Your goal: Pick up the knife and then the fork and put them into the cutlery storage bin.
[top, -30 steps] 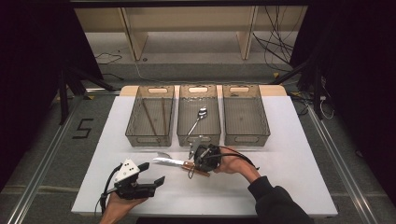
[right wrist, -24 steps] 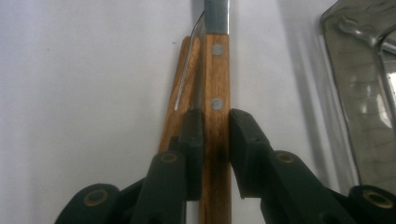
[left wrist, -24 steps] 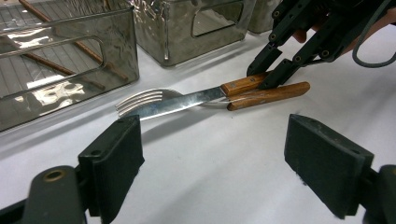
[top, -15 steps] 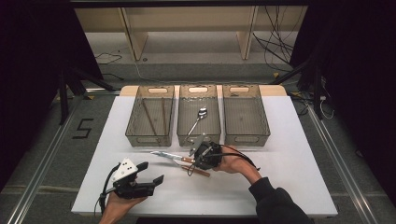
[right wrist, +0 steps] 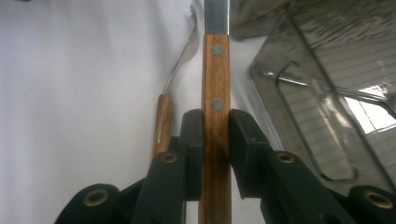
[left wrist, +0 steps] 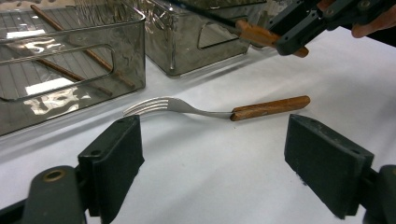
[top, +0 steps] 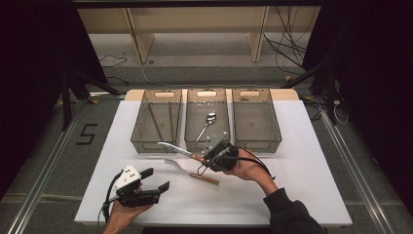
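The right gripper (top: 207,157) is clamping the wooden handle of a knife (top: 181,150), its jaws pressing both flat sides of the handle in the right gripper view (right wrist: 215,121); the knife is hanging above the white table (top: 302,195), just in front of the three smoky plastic bins, with its blade pointing to the left and slightly away from the person, toward the gap between the left bin (top: 157,121) and the middle bin (top: 207,124); that long axis is lying almost across the bins' length, so the judgement is that the blade needs swinging round before it goes in; the right bin (top: 255,121) is looking bare, while a spoon (top: 204,127) is lying in the middle one; the left gripper (top: 155,179) is resting low with its jaws standing wide apart on nothing, and the fork (left wrist: 219,108) is lying on the table straight ahead of it, handle to the right in its own view, nearer to this hand than to the busy one
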The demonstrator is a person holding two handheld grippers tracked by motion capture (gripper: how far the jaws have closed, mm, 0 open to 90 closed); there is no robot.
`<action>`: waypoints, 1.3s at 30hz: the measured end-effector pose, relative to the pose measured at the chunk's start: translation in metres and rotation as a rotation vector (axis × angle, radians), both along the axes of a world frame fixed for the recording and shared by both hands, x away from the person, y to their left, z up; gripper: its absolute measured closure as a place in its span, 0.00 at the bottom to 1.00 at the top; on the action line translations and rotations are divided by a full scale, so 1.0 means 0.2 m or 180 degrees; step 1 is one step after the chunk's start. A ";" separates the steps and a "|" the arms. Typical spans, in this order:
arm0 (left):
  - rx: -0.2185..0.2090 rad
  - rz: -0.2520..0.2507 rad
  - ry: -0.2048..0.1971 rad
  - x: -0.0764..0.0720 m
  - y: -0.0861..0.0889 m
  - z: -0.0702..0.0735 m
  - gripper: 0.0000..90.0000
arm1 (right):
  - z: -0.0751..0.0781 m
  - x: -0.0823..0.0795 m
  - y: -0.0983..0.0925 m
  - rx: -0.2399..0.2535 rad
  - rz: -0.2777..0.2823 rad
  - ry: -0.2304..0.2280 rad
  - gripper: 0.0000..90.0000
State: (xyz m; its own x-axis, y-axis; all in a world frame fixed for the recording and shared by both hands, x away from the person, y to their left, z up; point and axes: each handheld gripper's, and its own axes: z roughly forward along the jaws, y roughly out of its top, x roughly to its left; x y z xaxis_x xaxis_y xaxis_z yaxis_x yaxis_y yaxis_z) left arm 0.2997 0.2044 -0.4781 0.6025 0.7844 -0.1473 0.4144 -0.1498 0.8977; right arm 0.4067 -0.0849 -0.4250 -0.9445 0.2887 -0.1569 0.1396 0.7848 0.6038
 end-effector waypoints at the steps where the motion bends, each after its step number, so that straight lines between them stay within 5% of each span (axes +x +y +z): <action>1: 0.0001 0.0001 -0.0004 0.00 0.00 0.00 0.21 | 0.01 0.00 -0.01 0.0039 -0.0048 0.0006 0.85; 19: -0.0017 0.0039 -0.0060 0.00 0.01 0.01 0.21 | 0.16 0.08 -0.21 0.0334 -0.0544 -0.0162 0.85; 39: -0.0044 0.0116 -0.0127 0.00 0.03 0.01 0.21 | 0.21 0.22 -0.43 0.0547 -0.1248 -0.0188 0.85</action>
State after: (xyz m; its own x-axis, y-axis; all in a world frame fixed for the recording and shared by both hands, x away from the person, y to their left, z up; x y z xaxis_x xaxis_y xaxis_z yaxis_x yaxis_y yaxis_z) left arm 0.2993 0.2110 -0.4764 0.5792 0.8040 -0.1347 0.3833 -0.1227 0.9154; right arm 0.4513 -0.1717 -0.3828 -0.7489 0.6506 -0.1256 0.3686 0.5666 0.7370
